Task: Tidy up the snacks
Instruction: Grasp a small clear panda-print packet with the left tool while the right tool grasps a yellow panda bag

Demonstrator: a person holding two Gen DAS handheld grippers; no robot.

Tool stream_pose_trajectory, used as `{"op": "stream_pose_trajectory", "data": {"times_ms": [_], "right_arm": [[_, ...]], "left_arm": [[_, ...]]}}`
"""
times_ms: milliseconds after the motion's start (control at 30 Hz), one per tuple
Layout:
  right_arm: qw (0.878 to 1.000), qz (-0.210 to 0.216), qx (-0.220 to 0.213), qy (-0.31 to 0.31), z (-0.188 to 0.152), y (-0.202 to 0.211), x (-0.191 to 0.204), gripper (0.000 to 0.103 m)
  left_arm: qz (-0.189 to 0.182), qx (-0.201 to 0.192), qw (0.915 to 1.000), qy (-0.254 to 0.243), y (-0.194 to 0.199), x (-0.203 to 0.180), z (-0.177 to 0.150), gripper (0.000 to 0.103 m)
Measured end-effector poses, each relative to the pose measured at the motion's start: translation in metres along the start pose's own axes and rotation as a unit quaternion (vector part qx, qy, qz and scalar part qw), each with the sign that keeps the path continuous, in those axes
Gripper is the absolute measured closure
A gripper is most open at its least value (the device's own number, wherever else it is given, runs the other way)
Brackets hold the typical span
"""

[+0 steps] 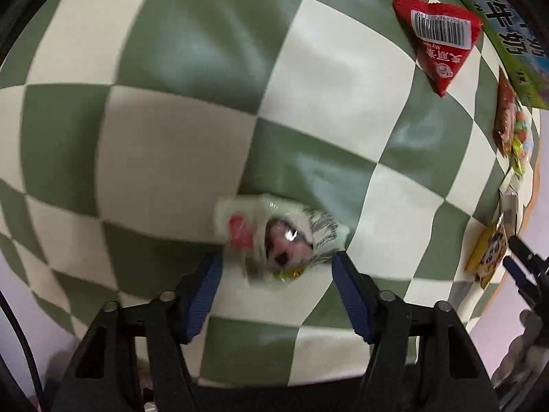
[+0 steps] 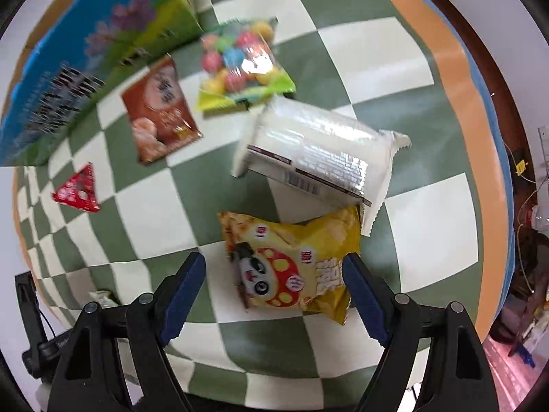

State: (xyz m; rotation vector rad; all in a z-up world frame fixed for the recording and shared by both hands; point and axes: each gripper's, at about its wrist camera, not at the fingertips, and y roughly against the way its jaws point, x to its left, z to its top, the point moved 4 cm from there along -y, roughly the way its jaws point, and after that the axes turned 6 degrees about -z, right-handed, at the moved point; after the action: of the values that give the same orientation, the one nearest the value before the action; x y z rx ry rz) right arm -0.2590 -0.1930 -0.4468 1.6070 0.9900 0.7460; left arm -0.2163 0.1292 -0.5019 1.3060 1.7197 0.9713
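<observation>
Left tool [image 1: 276, 274] is apart, w/ a small white snack [image 1: 278, 237] right between its blue pads. The pads don't press on it yet. To do this step well: go straight down, keep the snack in the middle, squeeze soft so the wrapper won't pop or slip out.

Right tool [image 2: 274, 281] is apart too. The yellow chip bag [image 2: 295, 264] lies on the bench [image 2: 425, 202] between its tips, a bit toward the right pad, not held. The bag is puffy, so grab across the middle, not the crinkly edge.

Just past the chip bag, touching it, is a big white pack [image 2: 315, 151], tilted. Farther back are a candy bag [image 2: 243, 61] w/ colored balls and a brown packet [image 2: 159, 110] beside it. A red triangle snack [image 2: 77, 190] lies well apart, off to the left. At the far edge stands a blue-green box [image 2: 85, 68], prob. where the snacks go, but I can't tell.
</observation>
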Motion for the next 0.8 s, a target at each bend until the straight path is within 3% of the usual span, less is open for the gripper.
{"op": "stream_pose_trajectory", "data": {"times_ms": [67, 133, 267, 400, 467, 533, 567, 600, 633, 700, 800], "right_arm": [[1.0, -0.005, 0.01, 0.003, -0.001, -0.01, 0.001, 0.019], [0.999, -0.023, 0.014, 0.016, -0.002, -0.02, 0.004, 0.019], [0.998, -0.034, -0.005, 0.043, -0.005, -0.025, 0.014, 0.02], [0.992, -0.039, -0.008, 0.117, -0.012, -0.025, 0.045, 0.031], [0.99, -0.017, 0.018, 0.139, -0.015, -0.025, 0.055, 0.029], [0.981, 0.002, 0.025, 0.194, -0.021, -0.017, 0.067, 0.016], [0.969, -0.016, 0.007, 0.245, -0.025, -0.009, 0.074, 0.009], [0.958, -0.037, -0.004, 0.284, -0.029, -0.005, 0.078, 0.008], [0.94, -0.074, -0.012, 0.334, -0.035, -0.003, 0.086, 0.008], [0.901, -0.131, -0.024, 0.413, -0.046, -0.006, 0.096, 0.008], [0.828, -0.19, -0.029, 0.526, -0.066, -0.027, 0.111, 0.008]], "left_arm": [[0.005, -0.007, 0.9999, -0.008, -0.004, -0.009, 0.003, 0.05], [0.012, -0.018, 0.9994, -0.025, -0.005, -0.022, 0.005, 0.063], [0.036, -0.036, 0.9957, -0.078, -0.007, -0.056, 0.007, 0.064], [0.049, -0.037, 0.9904, -0.124, -0.014, -0.084, 0.004, 0.064], [0.053, -0.03, 0.9888, -0.137, -0.018, -0.091, 0.003, 0.064], [0.055, -0.026, 0.9879, -0.143, -0.018, -0.094, 0.001, 0.063], [0.054, -0.023, 0.9876, -0.145, -0.018, -0.095, 0.0, 0.063], [0.054, -0.019, 0.9877, -0.146, -0.019, -0.095, -0.001, 0.061], [0.053, -0.017, 0.988, -0.144, -0.019, -0.097, 0.0, 0.058], [0.053, -0.015, 0.9879, -0.145, -0.022, -0.098, -0.001, 0.056], [0.055, -0.016, 0.9878, -0.144, -0.025, -0.1, -0.004, 0.055]]}}
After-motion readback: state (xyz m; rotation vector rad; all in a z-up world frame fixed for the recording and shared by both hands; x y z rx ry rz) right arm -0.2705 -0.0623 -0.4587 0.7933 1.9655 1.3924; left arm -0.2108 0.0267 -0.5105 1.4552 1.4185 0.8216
